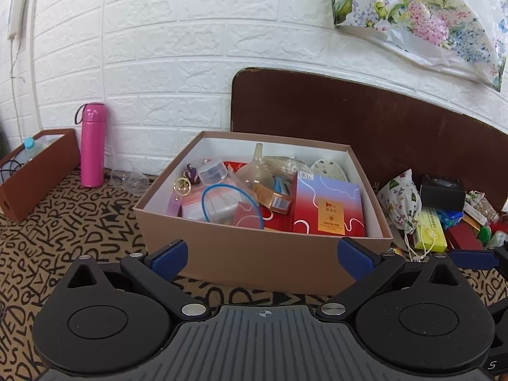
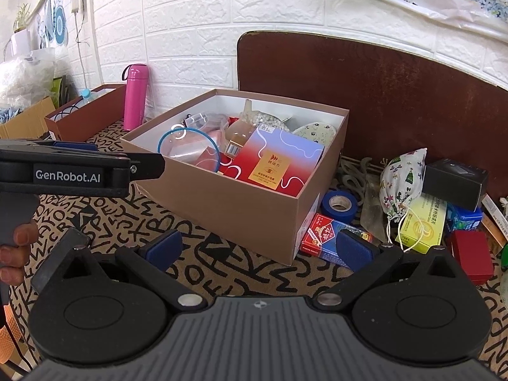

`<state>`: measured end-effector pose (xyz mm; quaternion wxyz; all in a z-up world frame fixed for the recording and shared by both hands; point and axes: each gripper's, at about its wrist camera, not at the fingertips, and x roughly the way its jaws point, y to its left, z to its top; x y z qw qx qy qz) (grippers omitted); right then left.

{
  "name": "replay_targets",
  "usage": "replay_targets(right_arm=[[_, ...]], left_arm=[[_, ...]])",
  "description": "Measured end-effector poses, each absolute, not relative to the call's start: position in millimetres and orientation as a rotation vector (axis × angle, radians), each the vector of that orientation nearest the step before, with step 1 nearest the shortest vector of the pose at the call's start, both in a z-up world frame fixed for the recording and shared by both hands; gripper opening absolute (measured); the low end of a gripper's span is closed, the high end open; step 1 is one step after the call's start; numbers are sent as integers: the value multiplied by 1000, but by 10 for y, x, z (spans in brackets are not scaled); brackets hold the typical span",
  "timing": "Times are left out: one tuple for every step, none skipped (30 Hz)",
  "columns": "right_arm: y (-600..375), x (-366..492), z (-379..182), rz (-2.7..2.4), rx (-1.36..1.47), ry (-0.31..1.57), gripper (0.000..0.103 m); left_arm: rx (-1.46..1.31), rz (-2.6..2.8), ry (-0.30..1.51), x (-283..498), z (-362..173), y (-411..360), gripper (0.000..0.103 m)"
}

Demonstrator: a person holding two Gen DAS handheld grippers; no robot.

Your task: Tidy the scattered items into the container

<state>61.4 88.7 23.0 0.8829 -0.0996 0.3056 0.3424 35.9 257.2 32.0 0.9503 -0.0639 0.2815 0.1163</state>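
A brown cardboard box (image 1: 254, 254) (image 2: 222, 212) stands on the lettered mat, filled with several items, among them a red-and-blue carton (image 1: 327, 206) (image 2: 279, 158) and a clear bag with a blue ring (image 1: 222, 203). My left gripper (image 1: 262, 255) is open and empty in front of the box's near wall. My right gripper (image 2: 258, 246) is open and empty, low over the mat by the box's near corner. Scattered right of the box lie a card pack (image 2: 320, 235), blue tape roll (image 2: 339, 204), floral pouch (image 2: 401, 174) (image 1: 400, 197), yellow box (image 2: 422, 225), black box (image 2: 454, 181) and red box (image 2: 471, 250).
A pink bottle (image 1: 92, 146) (image 2: 135, 95) and a long brown tray (image 1: 38, 171) stand at the left by the white brick wall. A brown board (image 1: 381, 117) leans behind the box. The left gripper's body (image 2: 70, 171) shows in the right wrist view.
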Motion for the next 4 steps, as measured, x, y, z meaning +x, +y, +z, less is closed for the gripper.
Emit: replay_targets(right_arm=[[891,616,224,714,-209,638,103],[894,616,217,715,-211,640,102],[896,617,212,717,-212,642,102],[894,618,207,718,-212,643,102]], left_arm=[[-135,234,577,367,314,2575,103],[-141,231,583,376,308,2579,103],[-147,229,587,384,301,2583,103],[-149,226,588,389,296,2584,103]])
